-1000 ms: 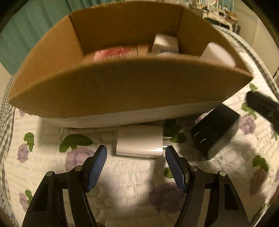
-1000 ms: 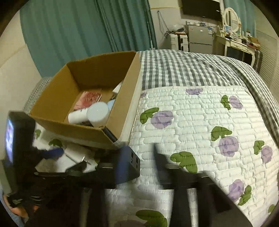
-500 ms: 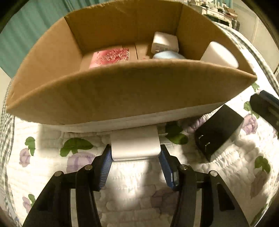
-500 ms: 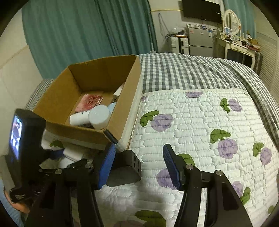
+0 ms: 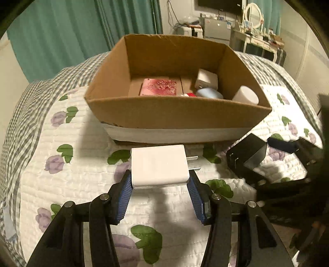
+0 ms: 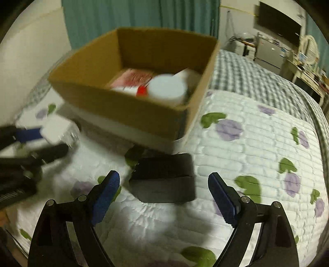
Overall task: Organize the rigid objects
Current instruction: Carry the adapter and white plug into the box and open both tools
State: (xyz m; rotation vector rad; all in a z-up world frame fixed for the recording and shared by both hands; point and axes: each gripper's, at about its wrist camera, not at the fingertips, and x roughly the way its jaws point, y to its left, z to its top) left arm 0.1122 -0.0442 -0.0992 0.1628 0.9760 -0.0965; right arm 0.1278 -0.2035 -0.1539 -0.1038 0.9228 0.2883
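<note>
Bedding under my claws: white quilted cover [image 5: 78, 180] with purple flowers and green leaves, spread directly beneath and ahead of both claws.
Beyond the quilt: grey-and-white checked blanket [image 6: 253, 80], running ahead and to the right of my right claw.
Curtains: teal curtains [image 5: 67, 30] hanging full height, ahead and left of my left claw.
Wall, left: pale cream wall [image 6: 30, 55], far left of my right claw.
Far right ahead: dark television [image 6: 279, 24] mounted high; below it a white dresser [image 5: 259, 44] with a round mirror [image 5: 254, 12] and cluttered top.
Light: dim, warm; hard shadows on the quilt.
</note>
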